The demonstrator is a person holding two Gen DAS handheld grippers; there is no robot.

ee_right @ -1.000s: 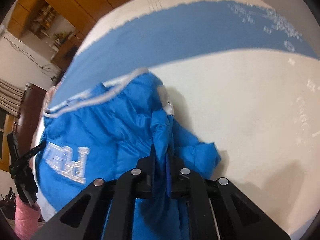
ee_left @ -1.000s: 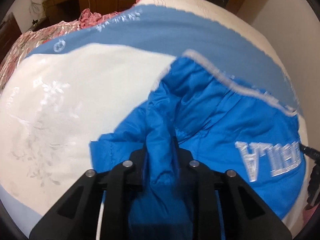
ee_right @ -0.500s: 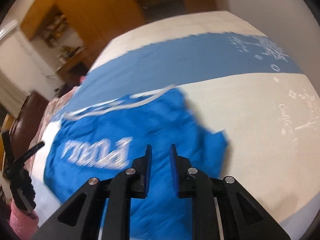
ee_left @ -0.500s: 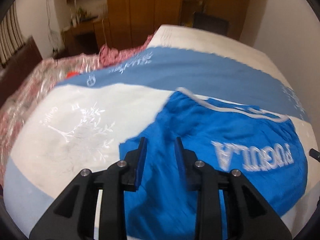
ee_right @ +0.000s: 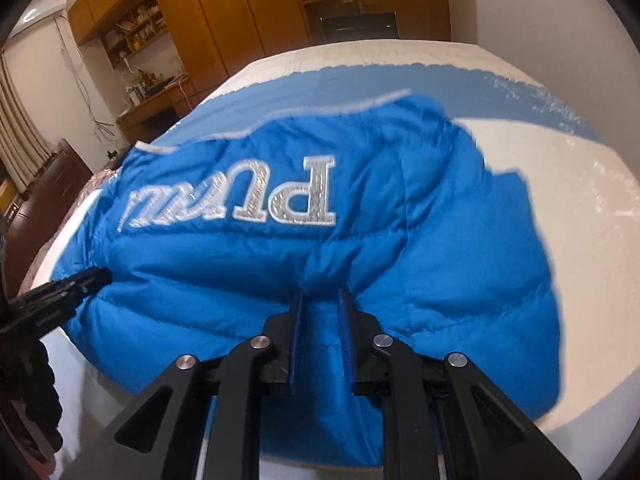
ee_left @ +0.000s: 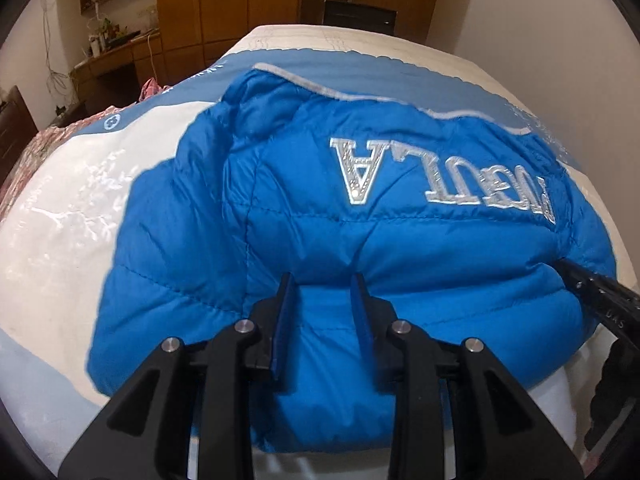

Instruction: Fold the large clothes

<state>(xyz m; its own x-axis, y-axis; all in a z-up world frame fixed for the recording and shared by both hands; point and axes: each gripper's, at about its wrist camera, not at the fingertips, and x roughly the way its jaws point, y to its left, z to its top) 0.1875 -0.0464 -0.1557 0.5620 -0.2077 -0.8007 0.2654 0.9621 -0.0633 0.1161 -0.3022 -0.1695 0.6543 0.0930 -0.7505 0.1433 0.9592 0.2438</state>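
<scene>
The blue jacket (ee_left: 280, 200) lies folded on the bed (ee_left: 60, 208); the left gripper (ee_left: 322, 280) and right gripper (ee_right: 320, 292), jaws spread and holding nothing, press its near edge, probably flattening it.

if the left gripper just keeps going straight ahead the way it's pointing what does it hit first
The blue puffer jacket. The left gripper is open, with the padded fabric bulging right at its fingertips; it may already be touching, though depth is unclear.
</scene>
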